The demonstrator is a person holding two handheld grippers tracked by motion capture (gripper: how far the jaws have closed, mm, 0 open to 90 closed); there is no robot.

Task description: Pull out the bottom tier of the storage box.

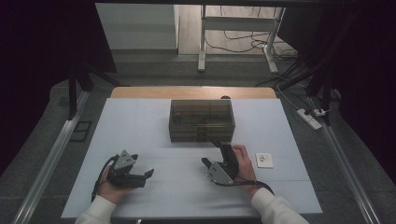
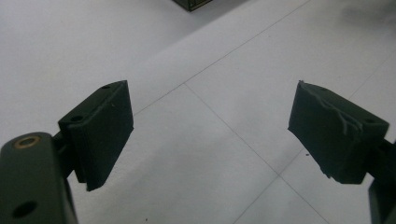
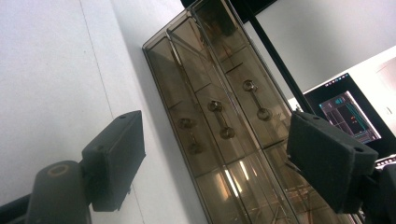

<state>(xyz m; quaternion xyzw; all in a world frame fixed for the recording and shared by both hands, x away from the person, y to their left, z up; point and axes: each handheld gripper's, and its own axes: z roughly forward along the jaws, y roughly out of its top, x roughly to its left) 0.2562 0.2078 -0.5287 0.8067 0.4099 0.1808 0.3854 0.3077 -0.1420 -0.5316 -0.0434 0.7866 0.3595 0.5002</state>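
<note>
Drawer box [image 1: 201, 120]: smoked translucent brown plastic, rectangular, set upright near the far middle of the white desk [image 1: 140, 140]. Three stacked drawers [image 3: 219, 116] are seen, all shut, each fitted with a bar handle [image 3: 221, 119] on two round posts.

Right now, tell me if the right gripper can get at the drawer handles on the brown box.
Probably yes: the right gripper is open, facing the drawer handles with nothing between.
</note>
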